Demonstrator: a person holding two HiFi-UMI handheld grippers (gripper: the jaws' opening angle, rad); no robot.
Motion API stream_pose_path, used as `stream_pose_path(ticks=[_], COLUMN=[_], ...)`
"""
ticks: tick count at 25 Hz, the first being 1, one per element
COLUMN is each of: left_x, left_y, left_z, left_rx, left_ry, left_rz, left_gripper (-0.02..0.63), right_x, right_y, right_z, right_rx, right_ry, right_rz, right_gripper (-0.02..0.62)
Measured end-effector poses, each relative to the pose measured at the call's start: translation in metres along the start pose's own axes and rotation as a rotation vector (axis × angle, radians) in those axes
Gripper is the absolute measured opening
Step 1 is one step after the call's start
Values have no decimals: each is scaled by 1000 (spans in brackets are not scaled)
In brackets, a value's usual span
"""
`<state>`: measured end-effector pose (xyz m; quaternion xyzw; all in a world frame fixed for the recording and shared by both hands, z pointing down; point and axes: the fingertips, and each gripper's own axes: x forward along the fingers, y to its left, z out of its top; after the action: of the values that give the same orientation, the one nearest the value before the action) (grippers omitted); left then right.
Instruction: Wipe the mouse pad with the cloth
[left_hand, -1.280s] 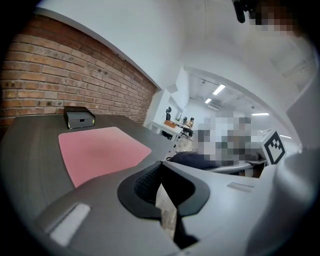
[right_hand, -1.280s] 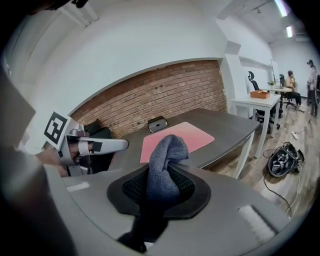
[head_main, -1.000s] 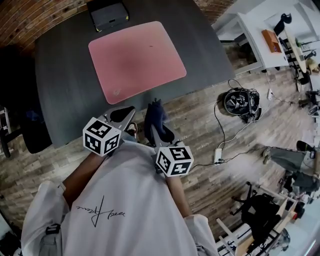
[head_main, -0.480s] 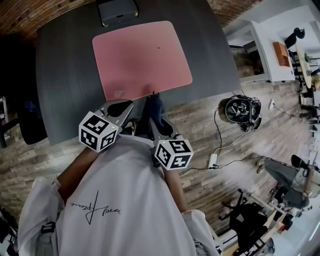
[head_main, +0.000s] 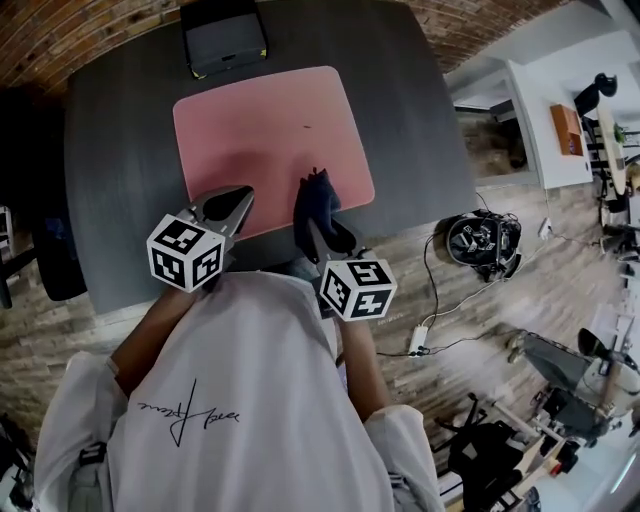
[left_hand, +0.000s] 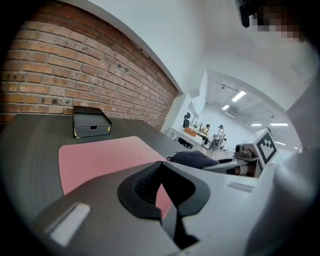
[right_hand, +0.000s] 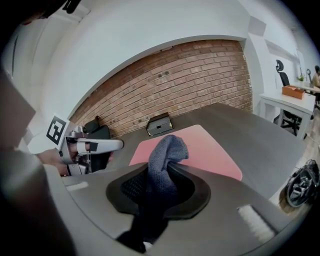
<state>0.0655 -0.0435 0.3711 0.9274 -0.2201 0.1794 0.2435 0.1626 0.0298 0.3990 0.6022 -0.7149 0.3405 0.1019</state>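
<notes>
A pink mouse pad (head_main: 260, 140) lies on the dark grey table (head_main: 110, 150). It also shows in the left gripper view as a pink mouse pad (left_hand: 100, 157) and in the right gripper view as a pink mouse pad (right_hand: 205, 145). My right gripper (head_main: 318, 205) is shut on a dark blue cloth (head_main: 316, 200), held over the pad's near right part; the cloth (right_hand: 164, 165) bunches up between its jaws. My left gripper (head_main: 228, 205) hovers over the pad's near edge, jaws shut with nothing between them.
A dark box (head_main: 222, 38) stands on the table beyond the pad, seen also as a box (left_hand: 90, 122) by the brick wall. A headset and cables (head_main: 480, 238) lie on the wooden floor at right. White desks (head_main: 560, 110) stand further right.
Both grippers have moved forward from the table's near edge to over the mouse pad's near part, the right one carrying the cloth.
</notes>
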Motion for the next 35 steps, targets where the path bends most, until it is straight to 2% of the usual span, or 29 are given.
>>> stream_pose_path(ticks=[4,10,17,23,27,31,35], left_x=[18,32,31,42,35,37,42], left_y=[14,20,32,35,46,53,53], left_z=[7,0,-13,-8,-11,-17,-13], left_rx=[-23,0,-24,-43,-56,-82,-136], left_ry=[-9,31,71,68,67,90,76], left_rz=[24,23,19,21,54,70,56], left_gripper=[6,6,8,6,6,8,9], right_x=[7,10,20,31,42,49,62], right_y=[-34,-81,-121,-144,-153,-163,-171], right_z=[11,24,18,13,6,3,-4], right_rx=[-34,-67,-91,-133,-171,-199,-236], right_ry=[32,60,114,169,204,232,277], right_rz=[-51,-137,-224,-256,-273,-286,-276], right_gripper=[83,84,86,83,83,81,80])
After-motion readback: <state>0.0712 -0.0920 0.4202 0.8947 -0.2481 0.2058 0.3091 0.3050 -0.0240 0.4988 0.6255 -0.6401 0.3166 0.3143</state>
